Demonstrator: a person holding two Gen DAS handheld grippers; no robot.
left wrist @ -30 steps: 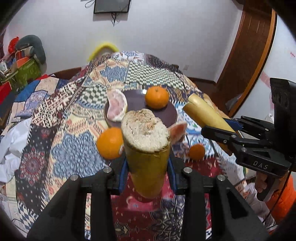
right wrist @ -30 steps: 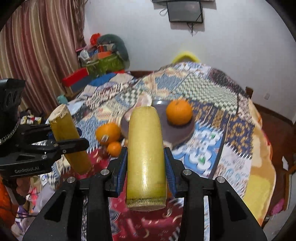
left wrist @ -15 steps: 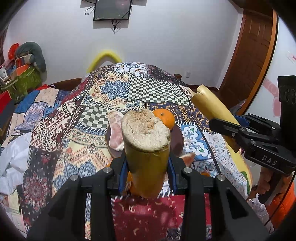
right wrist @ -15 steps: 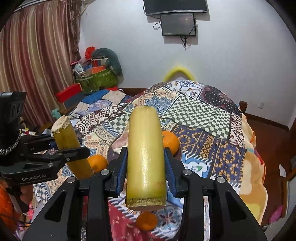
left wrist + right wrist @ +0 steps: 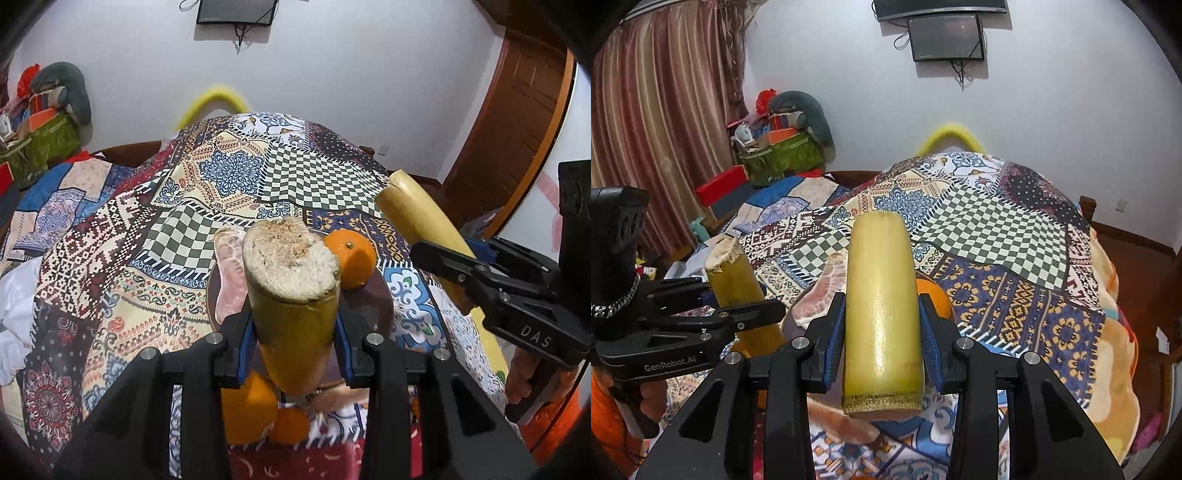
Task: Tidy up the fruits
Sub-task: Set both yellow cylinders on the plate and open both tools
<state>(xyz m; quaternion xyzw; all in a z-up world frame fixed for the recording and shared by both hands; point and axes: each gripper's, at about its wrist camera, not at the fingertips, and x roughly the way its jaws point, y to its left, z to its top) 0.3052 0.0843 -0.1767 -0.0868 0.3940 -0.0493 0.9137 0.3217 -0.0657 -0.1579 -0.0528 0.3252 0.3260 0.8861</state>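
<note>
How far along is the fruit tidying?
Partly done: one orange and a pomelo wedge sit on the dark plate. Each gripper, left and right, grips a sugarcane piece. Left: two oranges off the plate, both canes.

Left cane piece [image 5: 293,314]: rough fibrous cut end, waxy skin. Right cane piece [image 5: 881,314]: smooth, glossy. Gripper fingers [image 5: 827,349]: matt black plastic, blue pads. Patchwork cloth [image 5: 990,229]: printed fabric.

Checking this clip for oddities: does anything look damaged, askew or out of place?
Only small things. The sugarcane piece in the left claw has a ragged, chipped top end. Two oranges lie on the quilt, off the plate.
</note>
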